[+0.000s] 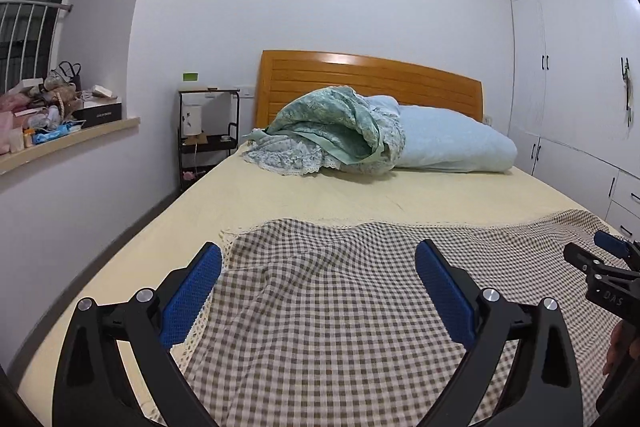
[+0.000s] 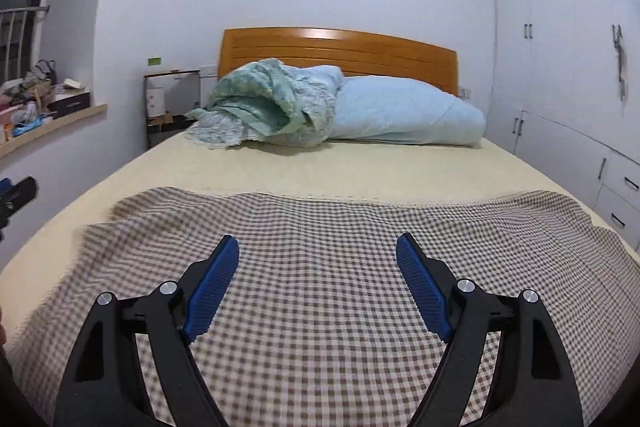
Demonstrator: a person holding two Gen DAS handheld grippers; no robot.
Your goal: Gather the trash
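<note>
No clear trash shows on the bed (image 1: 304, 195) in either view. The likeliest trash, as a guess, is the loose clutter on the window ledge (image 1: 100, 131) at far left: crumpled blue wrapper-like bits (image 1: 54, 135), small packets, bags and a dark box (image 1: 98, 113). It's too small to tell which pcs are rubbish. It sits well apart from both grippers.

Left gripper (image 1: 318, 287): jaws spread wide, nothing btwn them, hovering over the checked cloth (image 1: 340, 307). Right gripper (image 2: 318, 285): same, released and empty, also above the cloth. Each one shows at the edge of the other's view.

Handling, judged only: wrappers and paper scraps would be v. light, soft, crinkly and prob. slippery, so pinch at a crumpled fold or bunched edge, not a flat face. Thin film may slide off the ribbed blue pads (image 2: 214, 287), so a firm close is needed. The box looks stiff w/ square corners; take it across a narrow side. Bags are floppy, so grab by the handles.

Materials: the checked cloth is a thin brown-and-white weave w/ a lace-like trim, wrinkled and limp. The sheet under it is pale yellow and matte. The green quilt (image 1: 332, 131) is bunched, w/ lace edging; the pale blue pillow (image 1: 452, 143) is plump and smooth. The headboard (image 1: 360, 75) is glossy orange wood, slatted. A black metal-frame stand (image 1: 208, 131) sits beside the bed, and flat white wardrobe doors (image 1: 568, 67) w/ dark handles are on the right.
</note>
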